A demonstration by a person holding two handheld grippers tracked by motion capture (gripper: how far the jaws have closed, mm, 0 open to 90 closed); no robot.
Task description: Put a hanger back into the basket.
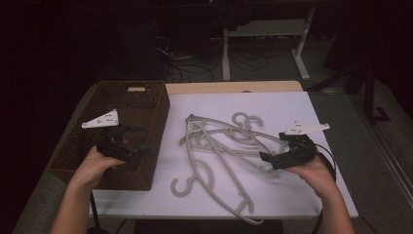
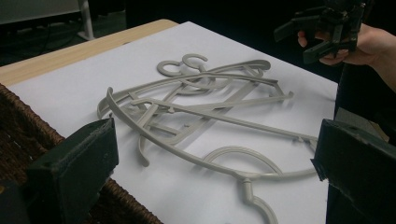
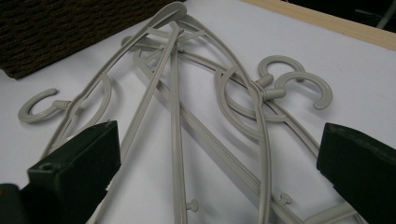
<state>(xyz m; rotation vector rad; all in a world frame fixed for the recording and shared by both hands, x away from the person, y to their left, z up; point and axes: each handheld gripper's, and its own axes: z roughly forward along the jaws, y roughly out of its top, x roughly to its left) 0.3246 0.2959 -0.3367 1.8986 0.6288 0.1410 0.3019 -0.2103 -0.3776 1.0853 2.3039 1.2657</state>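
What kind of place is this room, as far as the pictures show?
Probably a lab or recording workspace: a white-topped table with grey hangers and a wicker basket, plus loose floor cables behind.

No text, label, brand, number or sign can be read anywhere in these views (the dim light does not help). The grey hangers (image 1: 224, 151), the woven basket (image 1: 117, 131) at the left and the white desk (image 1: 292, 195) all show plain surfaces without lettering.
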